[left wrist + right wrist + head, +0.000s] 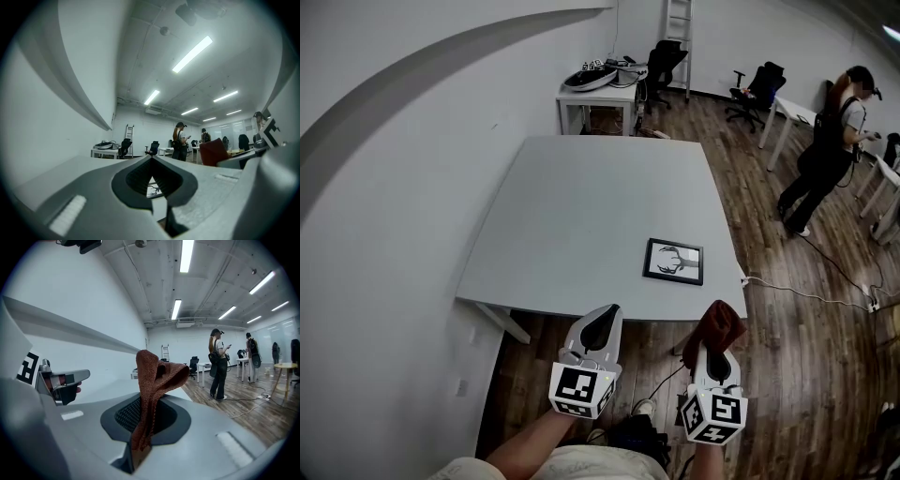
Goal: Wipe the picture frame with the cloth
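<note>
A small black picture frame (674, 261) with a deer print lies flat near the front right corner of the grey table (581, 216). A sliver of the picture frame (154, 189) shows through the left jaws. My right gripper (716, 330) is shut on a rust-brown cloth (718, 325), which sticks up folded from the jaws as the cloth (152, 385) in the right gripper view. My left gripper (602, 322) is shut and holds nothing. Both grippers hover in front of the table's near edge, below the frame.
A person (827, 145) stands at the far right by white desks. Office chairs (759, 89) and a ladder (679, 28) stand at the back, a small white table (598, 94) with gear behind the grey one. A cable (811, 295) runs across the wooden floor.
</note>
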`<state>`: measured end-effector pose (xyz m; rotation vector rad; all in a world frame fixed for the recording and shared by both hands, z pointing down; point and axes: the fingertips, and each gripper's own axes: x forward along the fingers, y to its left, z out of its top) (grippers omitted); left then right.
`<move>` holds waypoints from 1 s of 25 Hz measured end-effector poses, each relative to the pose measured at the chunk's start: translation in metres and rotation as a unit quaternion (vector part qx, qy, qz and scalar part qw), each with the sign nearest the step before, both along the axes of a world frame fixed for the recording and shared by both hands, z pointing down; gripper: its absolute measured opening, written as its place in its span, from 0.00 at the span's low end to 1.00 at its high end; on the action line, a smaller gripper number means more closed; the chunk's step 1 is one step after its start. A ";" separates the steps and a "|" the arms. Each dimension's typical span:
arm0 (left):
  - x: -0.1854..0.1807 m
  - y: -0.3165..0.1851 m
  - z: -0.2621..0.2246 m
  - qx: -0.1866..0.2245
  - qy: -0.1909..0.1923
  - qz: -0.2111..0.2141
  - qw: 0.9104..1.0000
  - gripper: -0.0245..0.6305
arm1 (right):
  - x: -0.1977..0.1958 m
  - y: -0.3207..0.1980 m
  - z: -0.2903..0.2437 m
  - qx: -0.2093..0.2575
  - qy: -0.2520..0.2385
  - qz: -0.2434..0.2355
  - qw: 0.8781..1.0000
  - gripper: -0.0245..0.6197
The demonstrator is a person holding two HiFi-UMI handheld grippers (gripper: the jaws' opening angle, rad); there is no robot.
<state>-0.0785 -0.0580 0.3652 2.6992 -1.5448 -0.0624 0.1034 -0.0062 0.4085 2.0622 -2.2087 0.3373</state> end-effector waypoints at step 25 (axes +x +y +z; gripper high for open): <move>0.108 -0.100 -0.001 -0.003 -0.024 -0.041 0.999 0.04 | 0.117 -0.111 0.013 -0.011 -0.031 -0.033 0.999 0.13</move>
